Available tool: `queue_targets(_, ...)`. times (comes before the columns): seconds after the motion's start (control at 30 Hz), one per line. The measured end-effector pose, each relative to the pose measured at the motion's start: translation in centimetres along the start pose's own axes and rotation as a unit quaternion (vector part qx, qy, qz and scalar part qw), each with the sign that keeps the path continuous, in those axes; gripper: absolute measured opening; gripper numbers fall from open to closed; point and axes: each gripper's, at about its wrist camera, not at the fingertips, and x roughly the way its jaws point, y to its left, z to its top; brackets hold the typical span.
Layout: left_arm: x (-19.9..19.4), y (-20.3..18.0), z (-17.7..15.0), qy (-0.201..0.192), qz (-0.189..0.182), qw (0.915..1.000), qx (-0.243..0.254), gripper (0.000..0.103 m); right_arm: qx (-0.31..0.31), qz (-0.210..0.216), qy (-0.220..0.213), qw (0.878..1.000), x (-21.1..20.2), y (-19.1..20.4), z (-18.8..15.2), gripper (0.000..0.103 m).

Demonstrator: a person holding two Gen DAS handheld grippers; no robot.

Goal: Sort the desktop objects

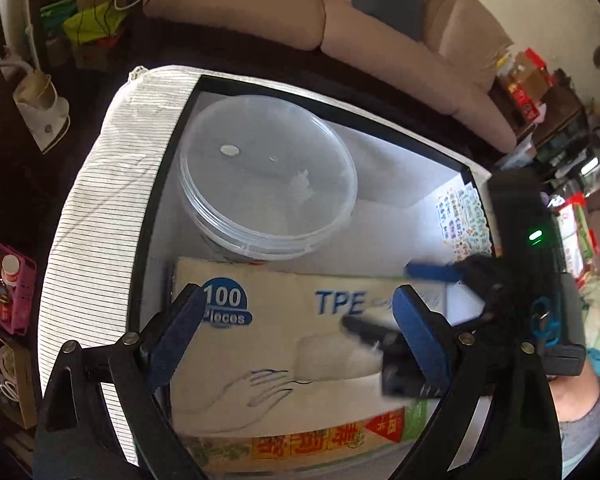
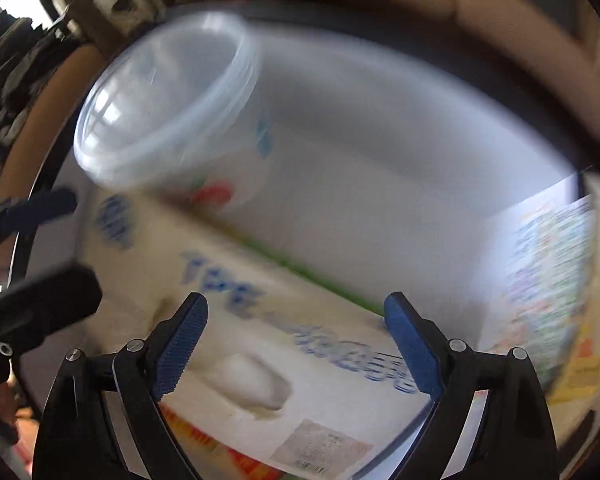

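A cardboard glove box printed "TPE" and "100 Pieces" lies in a black-rimmed white storage box. A clear lidded plastic tub stands behind it. A colourful printed sheet lies at the right. My left gripper is open and empty above the glove box. My right gripper is open and empty, also above the glove box; this view is blurred. The tub and the sheet show there too. The right gripper's fingers appear in the left wrist view, the left one's fingers in the right wrist view.
A striped white cloth drapes over the storage box's left side. A beige sofa stands behind. A pink basket with small items sits at the left. Cluttered shelves stand at the right.
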Motion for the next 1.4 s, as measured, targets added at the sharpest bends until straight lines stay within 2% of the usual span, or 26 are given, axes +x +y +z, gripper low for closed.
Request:
queue_targets(0.07,-0.2,0.0,-0.2,-0.002,-0.011,0.9999,-0.004,0.095,-0.041,-0.036,0.011,0.998,0.7,1.4,-0.7,0.093)
queue_targets(0.17,-0.4,0.3,-0.8,-0.003,-0.002,1.0000,-0.004,0.095,-0.053,-0.070,-0.010,0.996,0.2,2.4,-1.4,0.093)
queue_targets(0.3,-1.6,1.2,-1.8,-0.007,-0.022,0.9996,-0.018,0.095,-0.050,-0.008,-0.023,0.998,-1.2,3.4,-3.0,0.093)
queue_targets(0.37,-2.8,1.7,-2.5,-0.018,-0.031,0.9991,-0.025,0.095,-0.082,-0.013,-0.020,0.996,-1.7,4.6,-4.3,0.093)
queue_targets(0.5,-5.2,2.8,-3.0,-0.044,-0.063,0.9961,-0.043,0.095,-0.128,-0.012,0.022,0.991,-1.2,6.6,-6.6,0.093)
queue_targets(0.57,-6.1,3.4,-3.1,-0.053,-0.078,0.9939,-0.057,0.095,-0.159,-0.049,0.042,0.985,-0.1,7.5,-7.2,0.093)
queue_targets(0.67,-6.9,3.7,-3.2,-0.060,-0.082,0.9929,-0.062,0.095,-0.206,-0.132,0.040,0.969,1.1,8.7,-7.2,0.094)
queue_targets(0.77,-6.9,4.1,-3.2,-0.058,-0.080,0.9930,-0.066,0.095,-0.225,-0.173,0.031,0.958,1.5,9.0,-6.5,0.093)
queue_targets(1.03,-5.2,3.7,-3.8,-0.036,-0.070,0.9954,-0.056,0.095,-0.248,-0.161,0.037,0.954,0.8,9.1,-5.7,0.094)
queue_targets(1.1,-5.1,3.7,-4.2,-0.033,-0.073,0.9952,-0.056,0.095,-0.226,-0.144,0.034,0.963,-0.2,8.9,-5.6,0.094)
queue_targets(1.2,-5.4,3.3,-4.7,-0.029,-0.064,0.9964,-0.047,0.095,-0.161,-0.067,0.007,0.985,-3.5,7.4,-5.7,0.094)
queue_targets(1.27,-5.5,3.1,-5.0,-0.020,-0.059,0.9972,-0.041,0.095,-0.127,-0.052,-0.011,0.990,-5.5,6.2,-5.9,0.094)
queue_targets(1.4,-5.5,3.2,-5.5,0.004,-0.083,0.9950,-0.054,0.095,-0.103,-0.031,-0.013,0.994,-7.8,4.5,-6.8,0.094)
